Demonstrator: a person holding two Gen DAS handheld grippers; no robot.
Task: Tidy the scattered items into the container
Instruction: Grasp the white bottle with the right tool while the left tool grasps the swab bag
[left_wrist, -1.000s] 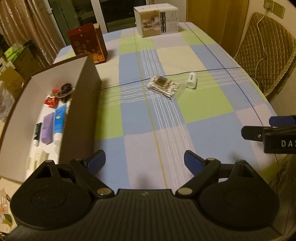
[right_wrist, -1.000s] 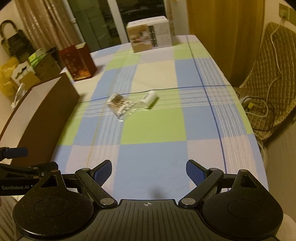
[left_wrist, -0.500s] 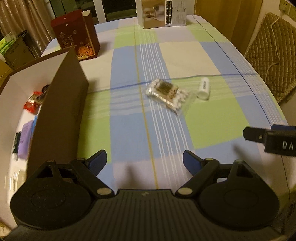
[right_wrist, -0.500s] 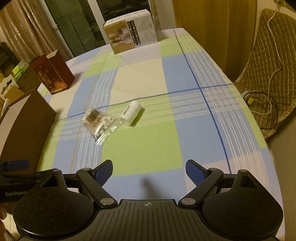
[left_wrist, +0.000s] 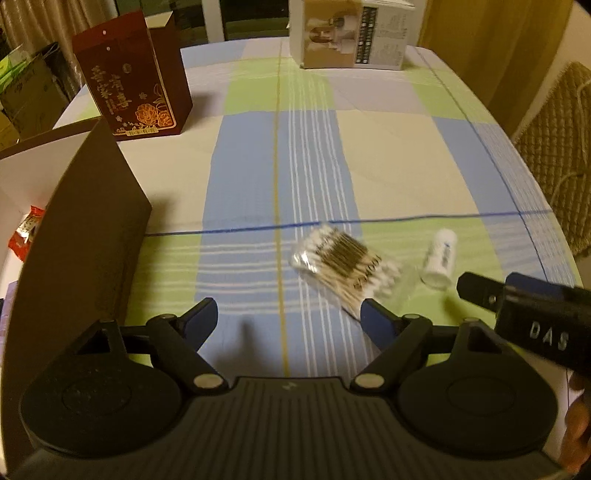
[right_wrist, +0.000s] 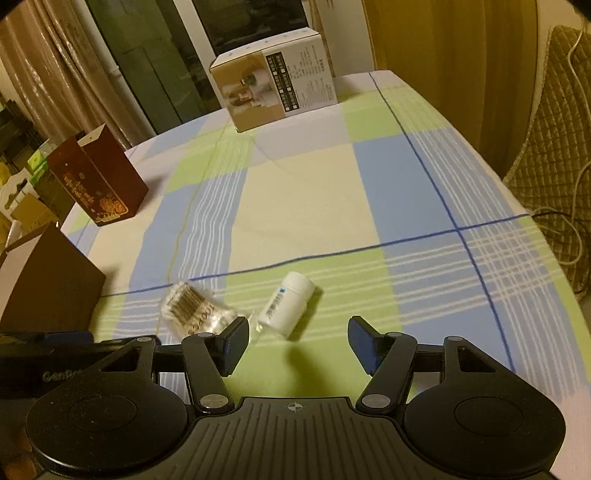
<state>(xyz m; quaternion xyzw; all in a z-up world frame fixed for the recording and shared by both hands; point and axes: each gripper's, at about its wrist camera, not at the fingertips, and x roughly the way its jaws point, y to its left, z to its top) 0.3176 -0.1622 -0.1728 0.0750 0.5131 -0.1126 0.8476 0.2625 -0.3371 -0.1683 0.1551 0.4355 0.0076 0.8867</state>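
Observation:
A clear bag of cotton swabs (left_wrist: 345, 264) lies on the checked tablecloth, with a small white bottle (left_wrist: 439, 257) on its side just right of it. My left gripper (left_wrist: 290, 319) is open, hovering short of the swab bag, whose near corner sits by the right fingertip. My right gripper (right_wrist: 295, 341) is open too, with the white bottle (right_wrist: 286, 304) just beyond and between its fingers and the swab bag (right_wrist: 195, 310) by its left finger. The brown cardboard container (left_wrist: 77, 236) stands at the left, white inside, with a red packet (left_wrist: 26, 230) showing.
A dark red gift box (left_wrist: 133, 79) stands at the back left and a white product box (left_wrist: 351, 33) at the far end of the table. A wicker chair (right_wrist: 554, 147) with a cable sits past the table's right edge. The right gripper's body (left_wrist: 535, 317) crosses the left view.
Both grippers have moved forward over the table toward the swab bag and bottle, which now lie close to the fingertips. The container has slid to the left edge of view. Both stayed open.

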